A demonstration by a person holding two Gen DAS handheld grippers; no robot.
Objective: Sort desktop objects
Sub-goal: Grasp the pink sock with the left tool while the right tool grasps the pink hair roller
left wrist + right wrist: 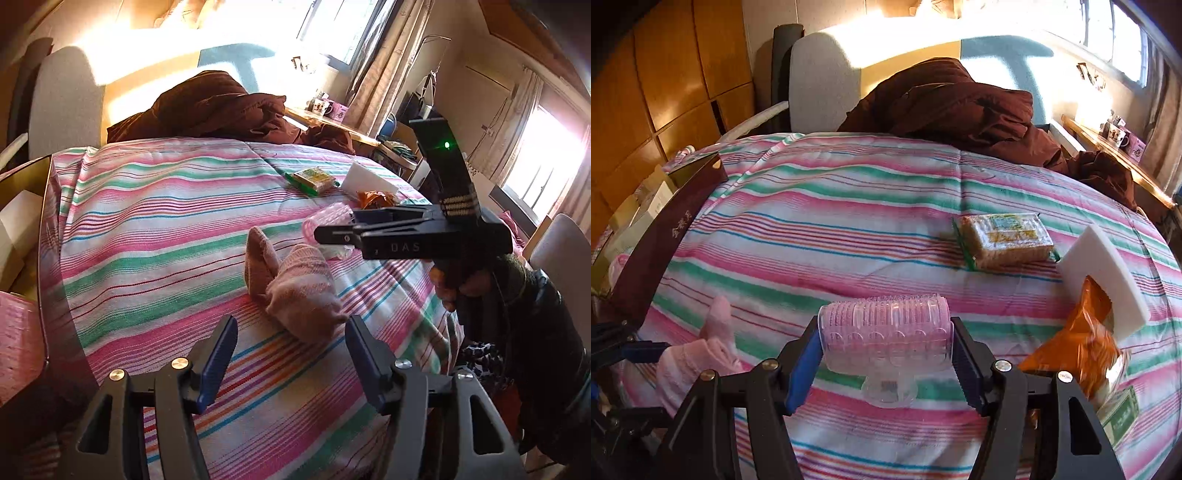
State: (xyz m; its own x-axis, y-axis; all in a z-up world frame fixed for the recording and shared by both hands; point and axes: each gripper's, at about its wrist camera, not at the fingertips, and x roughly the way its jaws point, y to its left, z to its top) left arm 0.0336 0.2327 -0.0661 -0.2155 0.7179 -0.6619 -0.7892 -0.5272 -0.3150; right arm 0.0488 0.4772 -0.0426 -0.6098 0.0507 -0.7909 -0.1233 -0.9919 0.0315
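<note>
A clear pink hair roller (886, 332) sits crosswise between my right gripper's (885, 330) blue pads, which press on both its ends. In the left wrist view the right gripper (325, 232) hangs over the striped cloth (166, 229), with the roller (327, 218) at its tips and a person's hand (454, 284) on its grip. A rolled pink sock (295, 284) lies just ahead of my left gripper (291, 332), which stands open with its pads touching nothing. In the right wrist view, the sock (698, 358) and the left gripper (628, 350) show at the left edge.
A green-wrapped biscuit packet (1004, 240), a white foam block (1104, 269), an orange snack bag (1082, 347) and a green box (1119, 413) lie at the right. A dark brown box (665, 240) holding white cartons stands at the left. A brown coat (960, 103) is heaped behind.
</note>
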